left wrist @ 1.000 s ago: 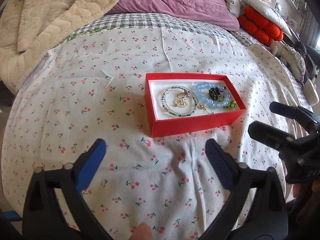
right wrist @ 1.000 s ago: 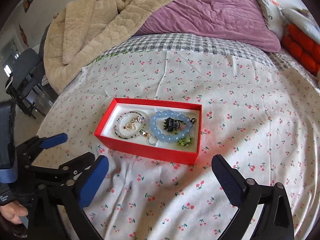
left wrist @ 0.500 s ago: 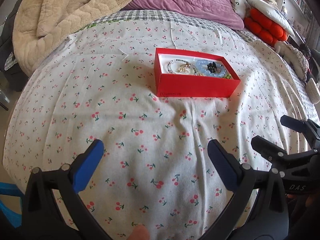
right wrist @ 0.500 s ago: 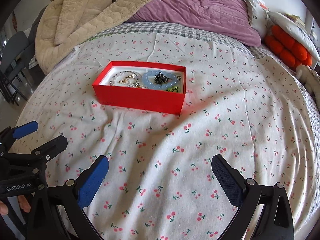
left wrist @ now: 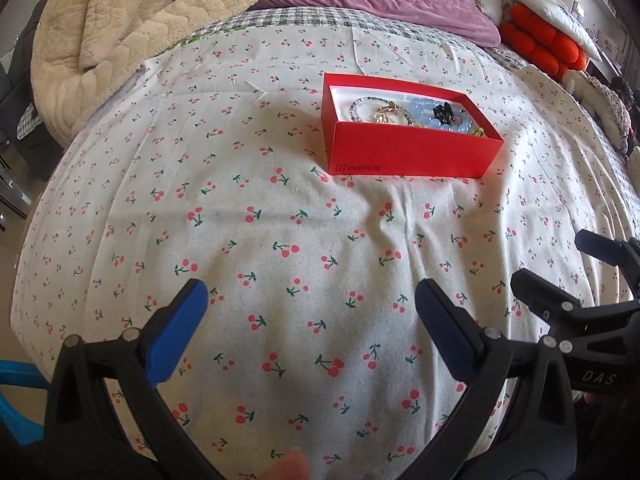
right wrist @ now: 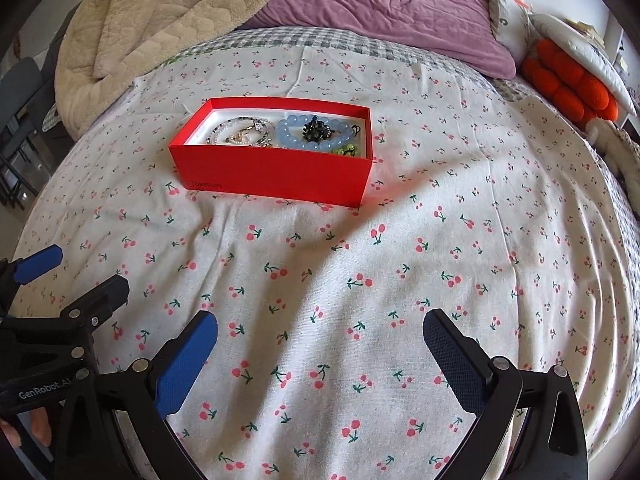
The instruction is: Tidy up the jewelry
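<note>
A red box [left wrist: 412,152] [right wrist: 276,172] sits on the cherry-print bedsheet. Inside it lie a light blue bead bracelet [left wrist: 430,110] [right wrist: 316,134], a black hair clip [left wrist: 444,111] [right wrist: 316,129], a thin beaded bracelet [left wrist: 362,106] [right wrist: 236,130], a gold piece and a small green item [right wrist: 345,149]. My left gripper [left wrist: 310,300] hovers open over bare sheet well short of the box. My right gripper [right wrist: 320,330] is open too, also well back from the box, with nothing between its fingers. Each gripper shows at the edge of the other's view.
A beige fleece blanket [left wrist: 120,28] is heaped at the far left and a purple quilt [right wrist: 380,8] at the back. Orange cushions [right wrist: 568,84] and white pillows lie at the far right. The bed edge drops off on the left, by dark chairs [right wrist: 20,120].
Both grippers have drawn back and lowered away from the box, which now looks farther off and is seen more from the side. Both stayed open.
</note>
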Action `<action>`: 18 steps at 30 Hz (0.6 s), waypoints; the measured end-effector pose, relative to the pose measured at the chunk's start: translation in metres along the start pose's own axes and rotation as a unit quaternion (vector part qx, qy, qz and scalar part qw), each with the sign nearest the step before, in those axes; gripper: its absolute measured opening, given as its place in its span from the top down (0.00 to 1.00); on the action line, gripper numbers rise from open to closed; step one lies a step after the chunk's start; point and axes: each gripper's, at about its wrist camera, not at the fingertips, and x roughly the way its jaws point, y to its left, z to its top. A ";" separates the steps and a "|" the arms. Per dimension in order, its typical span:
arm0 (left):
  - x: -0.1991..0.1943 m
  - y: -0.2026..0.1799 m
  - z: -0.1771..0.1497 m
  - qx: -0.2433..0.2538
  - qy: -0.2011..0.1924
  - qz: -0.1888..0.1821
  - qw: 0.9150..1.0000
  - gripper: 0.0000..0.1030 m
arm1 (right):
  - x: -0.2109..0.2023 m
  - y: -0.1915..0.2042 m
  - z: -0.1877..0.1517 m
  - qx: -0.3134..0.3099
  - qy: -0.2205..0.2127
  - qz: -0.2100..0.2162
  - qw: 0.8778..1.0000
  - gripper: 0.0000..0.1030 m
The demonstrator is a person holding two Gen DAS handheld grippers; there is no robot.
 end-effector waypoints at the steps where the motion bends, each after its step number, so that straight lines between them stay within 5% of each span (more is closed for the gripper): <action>1: 0.000 -0.001 0.000 0.001 0.000 0.001 1.000 0.00 | 0.000 0.000 0.000 0.001 0.000 0.000 1.000 0.00; 18: 0.002 0.000 -0.001 -0.002 0.002 0.009 1.000 0.00 | -0.001 0.001 0.001 0.006 -0.001 -0.003 1.000 0.00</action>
